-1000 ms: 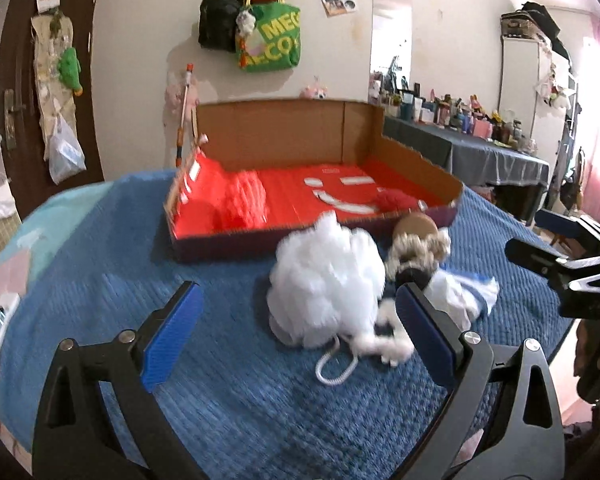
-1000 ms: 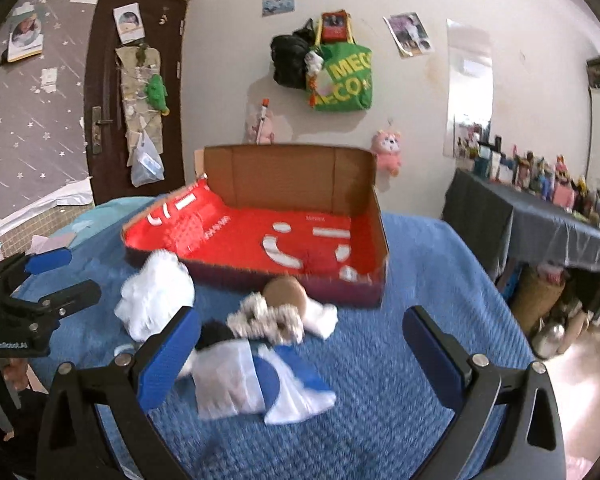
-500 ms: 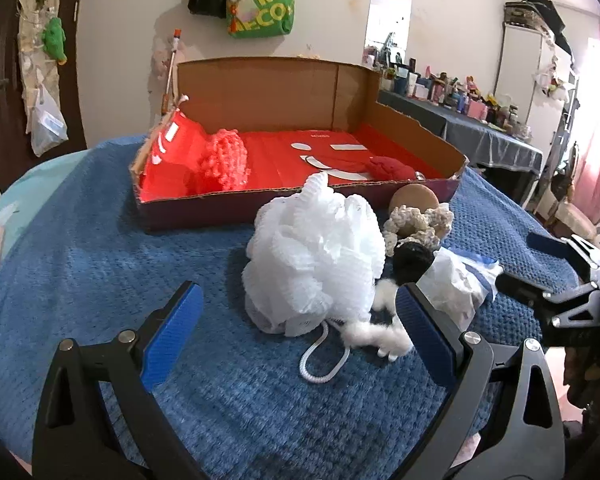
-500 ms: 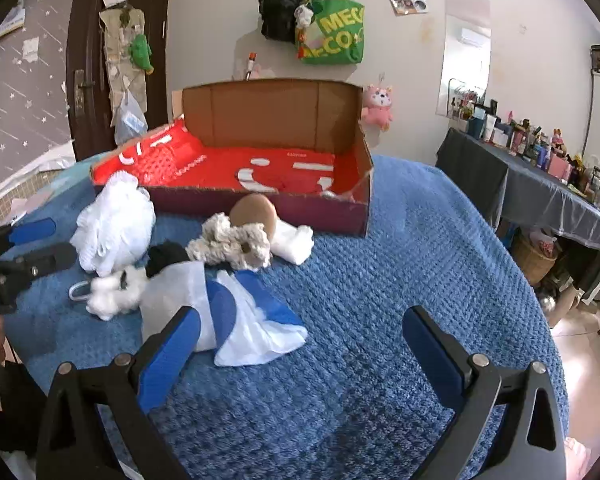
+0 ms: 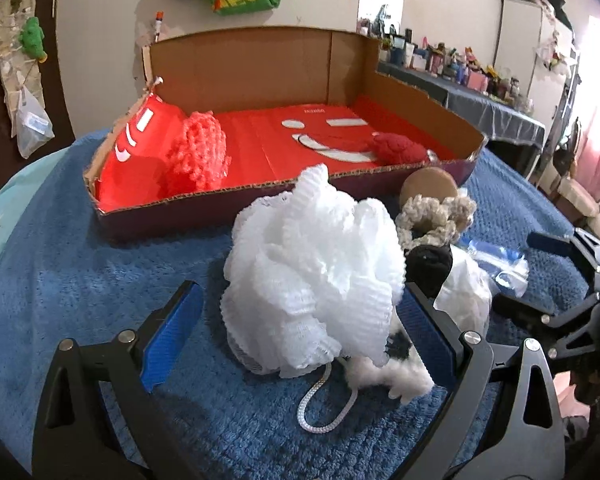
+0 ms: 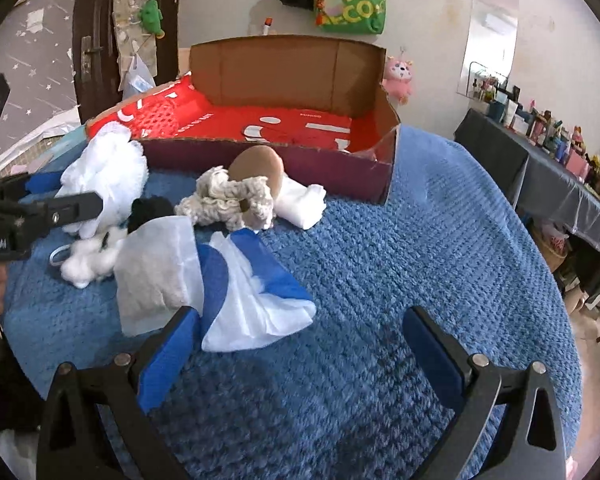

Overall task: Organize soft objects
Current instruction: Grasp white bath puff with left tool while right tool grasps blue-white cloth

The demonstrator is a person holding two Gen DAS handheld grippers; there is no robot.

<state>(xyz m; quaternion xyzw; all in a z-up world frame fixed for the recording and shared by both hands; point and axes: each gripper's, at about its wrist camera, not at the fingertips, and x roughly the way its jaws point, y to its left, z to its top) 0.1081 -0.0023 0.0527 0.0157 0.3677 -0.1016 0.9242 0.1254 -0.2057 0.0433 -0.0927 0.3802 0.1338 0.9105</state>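
A white mesh bath pouf [image 5: 316, 268] lies on the blue blanket, between the open fingers of my left gripper [image 5: 300, 332]; it also shows in the right wrist view [image 6: 108, 168]. Beside it lie a beige crocheted piece [image 6: 228, 200], a brown round puff [image 6: 258, 166], a black soft item [image 6: 150, 210], cotton wool [image 6: 88, 260], a white cloth [image 6: 304, 200] and a blue-and-white plastic bag [image 6: 252, 296]. My right gripper [image 6: 300, 348] is open and empty, just in front of the bag. The red-lined cardboard box [image 5: 284, 196] holds an orange pouf [image 5: 198, 152] and a red knitted item [image 5: 396, 148].
The blue blanket [image 6: 420, 260] covers a round table whose edge drops off to the right. A dark table with bottles [image 6: 556, 152] stands at the right. A door [image 6: 100, 32] and a wall with hanging bags are behind the box.
Both grippers have moved forward and lower toward the pile. The white pouf now sits between my left fingers, and the bag is close to my right gripper's left finger.
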